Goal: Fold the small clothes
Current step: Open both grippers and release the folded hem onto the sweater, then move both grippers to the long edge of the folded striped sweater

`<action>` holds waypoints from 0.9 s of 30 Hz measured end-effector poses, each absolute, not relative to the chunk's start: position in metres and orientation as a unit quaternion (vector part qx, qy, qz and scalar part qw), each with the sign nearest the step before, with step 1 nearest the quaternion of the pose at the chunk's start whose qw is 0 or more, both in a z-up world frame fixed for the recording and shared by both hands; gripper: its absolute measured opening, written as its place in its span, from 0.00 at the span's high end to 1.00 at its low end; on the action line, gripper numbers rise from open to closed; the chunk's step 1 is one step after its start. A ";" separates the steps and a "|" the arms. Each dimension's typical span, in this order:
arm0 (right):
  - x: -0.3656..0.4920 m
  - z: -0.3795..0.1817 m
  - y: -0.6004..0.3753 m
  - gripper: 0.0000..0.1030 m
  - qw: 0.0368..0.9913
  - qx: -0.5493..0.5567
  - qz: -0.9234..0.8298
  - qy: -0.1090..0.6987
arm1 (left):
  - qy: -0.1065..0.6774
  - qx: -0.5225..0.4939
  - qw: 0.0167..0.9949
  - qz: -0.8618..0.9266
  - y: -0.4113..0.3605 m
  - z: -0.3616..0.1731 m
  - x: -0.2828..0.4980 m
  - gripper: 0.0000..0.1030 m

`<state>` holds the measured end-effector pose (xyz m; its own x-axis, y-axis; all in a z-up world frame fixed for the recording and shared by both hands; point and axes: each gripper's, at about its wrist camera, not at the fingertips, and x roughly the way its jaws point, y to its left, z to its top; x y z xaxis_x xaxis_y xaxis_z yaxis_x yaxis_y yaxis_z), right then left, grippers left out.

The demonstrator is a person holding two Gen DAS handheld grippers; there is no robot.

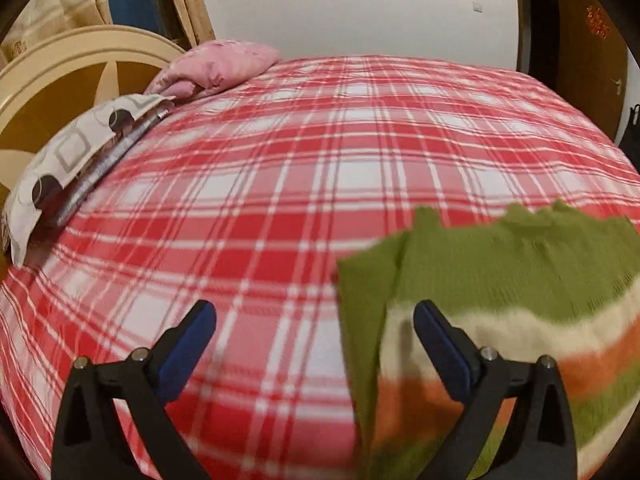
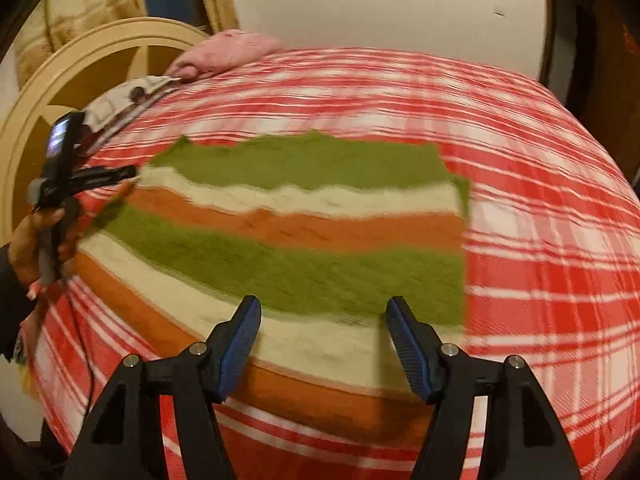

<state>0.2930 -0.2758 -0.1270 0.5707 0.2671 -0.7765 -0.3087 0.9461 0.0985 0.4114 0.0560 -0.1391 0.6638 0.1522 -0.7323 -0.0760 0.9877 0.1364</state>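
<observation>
A small knitted garment with green, cream and orange stripes lies flat on the red plaid bed. My right gripper is open and empty, just above the garment's near part. My left gripper is open and empty at the garment's left edge; its right finger is over the cloth, its left finger over the bedspread. In the right wrist view the left gripper shows at the garment's far left corner, held by a hand.
A pink pillow and a patterned pillow lie at the bed's head on the left, against a cream headboard. A white wall is behind, and a wooden door is at the right.
</observation>
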 end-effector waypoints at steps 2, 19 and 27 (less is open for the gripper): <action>0.293 -0.130 -0.253 0.36 0.887 -0.040 0.176 0.425 | 0.415 0.077 0.901 0.096 0.053 -0.151 0.430 0.02; 0.266 -0.143 -0.248 0.36 0.907 -0.047 0.148 0.391 | 0.385 0.020 0.922 0.036 0.069 -0.119 0.349 0.01; 0.258 -0.149 -0.286 0.36 0.910 -0.023 0.089 0.405 | 0.420 0.014 0.908 0.007 0.057 -0.142 0.312 0.01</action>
<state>0.2583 -0.2857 -0.1492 0.6565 0.1440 -0.7404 -0.1815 0.9829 0.0302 0.3117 0.0574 -0.1418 0.6477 0.0241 -0.7615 0.0000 0.9995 0.0317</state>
